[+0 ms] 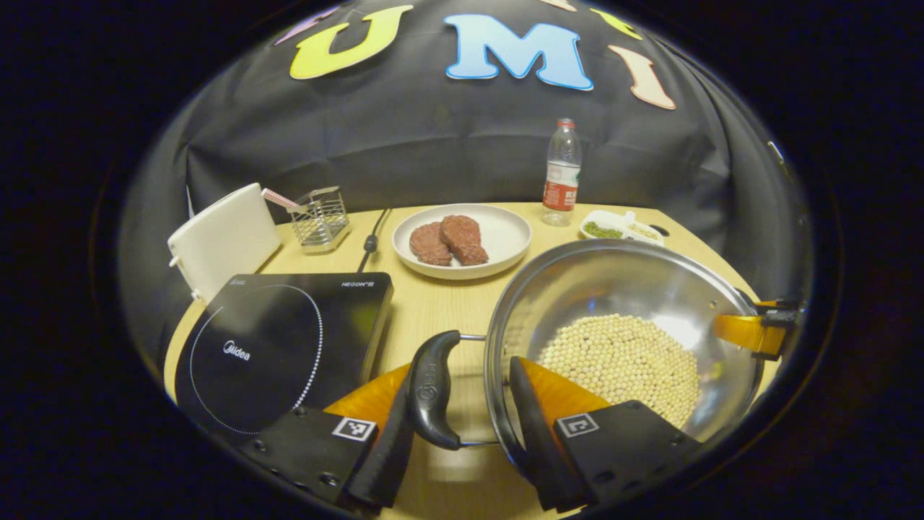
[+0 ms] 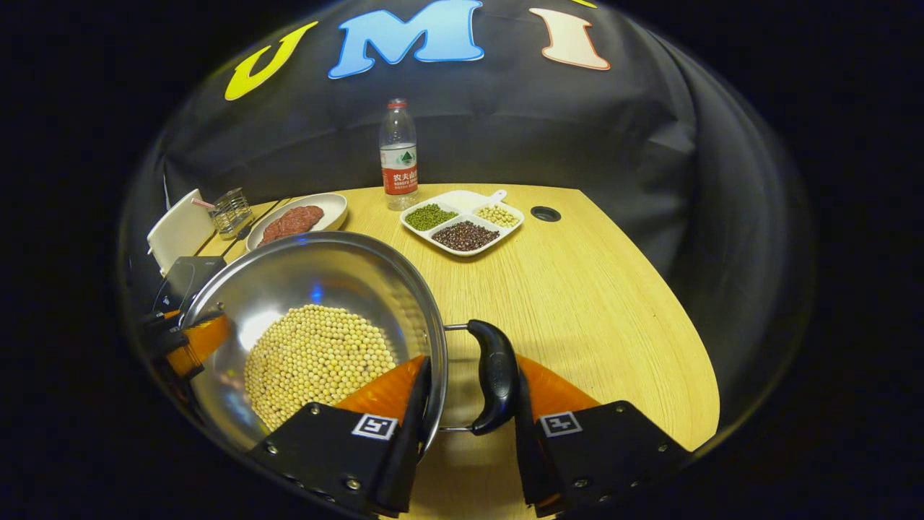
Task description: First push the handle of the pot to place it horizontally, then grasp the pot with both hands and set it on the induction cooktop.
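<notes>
While wooden table (image 2: 577, 289) fills the black-draped booth, one pot (image 1: 621, 289), one cooktop (image 1: 281, 347), one bottle (image 2: 398, 155), two plates, left gripper (image 1: 462, 426) and right gripper (image 2: 469, 412) each clamping a pot handle and rim.

Shiny silver steel pot (image 2: 317, 278) w/ black handles, pale yellow beans inside. Black glass induction cooktop (image 1: 278, 347), white dotted ring. White round plate (image 1: 505, 231) w/ red-brown meat. Light wood-grain table (image 2: 599, 289). White divided dish (image 2: 462, 220): green, dark red, cream beans.

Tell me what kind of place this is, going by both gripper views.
Probably a staged kitchen tabletop in a recording booth, not a real kitchen. An induction cooktop, a steel pot of pale beans and a plate of raw meat sit on a wooden table, with a black cloth wall behind.
</notes>
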Action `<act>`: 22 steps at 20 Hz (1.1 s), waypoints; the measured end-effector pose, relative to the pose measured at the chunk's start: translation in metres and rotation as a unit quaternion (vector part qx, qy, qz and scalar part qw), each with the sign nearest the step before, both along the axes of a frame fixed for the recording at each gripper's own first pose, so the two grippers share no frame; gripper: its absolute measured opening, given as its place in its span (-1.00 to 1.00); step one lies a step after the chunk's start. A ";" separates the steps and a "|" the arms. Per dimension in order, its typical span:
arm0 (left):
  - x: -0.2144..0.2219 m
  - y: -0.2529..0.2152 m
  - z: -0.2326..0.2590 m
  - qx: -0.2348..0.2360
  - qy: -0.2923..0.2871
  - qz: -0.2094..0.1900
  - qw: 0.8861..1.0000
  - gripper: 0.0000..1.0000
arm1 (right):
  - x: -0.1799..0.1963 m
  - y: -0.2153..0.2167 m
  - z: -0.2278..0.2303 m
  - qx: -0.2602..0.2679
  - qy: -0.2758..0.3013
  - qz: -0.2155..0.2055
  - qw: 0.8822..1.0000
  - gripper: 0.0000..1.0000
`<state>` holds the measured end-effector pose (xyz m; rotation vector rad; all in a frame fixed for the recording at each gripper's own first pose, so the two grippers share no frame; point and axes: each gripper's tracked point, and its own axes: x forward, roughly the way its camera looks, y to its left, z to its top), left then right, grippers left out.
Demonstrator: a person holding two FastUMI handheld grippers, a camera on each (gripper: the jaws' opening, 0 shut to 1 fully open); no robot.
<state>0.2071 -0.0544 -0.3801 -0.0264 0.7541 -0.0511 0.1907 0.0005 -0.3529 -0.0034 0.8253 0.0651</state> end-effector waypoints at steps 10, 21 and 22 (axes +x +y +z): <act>-0.026 0.010 0.064 0.007 -0.032 0.048 0.998 0.35 | -0.012 0.001 0.053 0.010 -0.034 0.029 0.999 0.14; -0.027 0.096 0.088 0.002 -0.050 0.019 0.999 0.35 | -0.041 0.077 0.089 0.015 -0.049 -0.008 0.999 0.13; -0.026 0.106 0.088 0.002 -0.051 0.020 0.999 0.42 | -0.042 0.087 0.089 0.016 -0.049 -0.009 0.999 0.13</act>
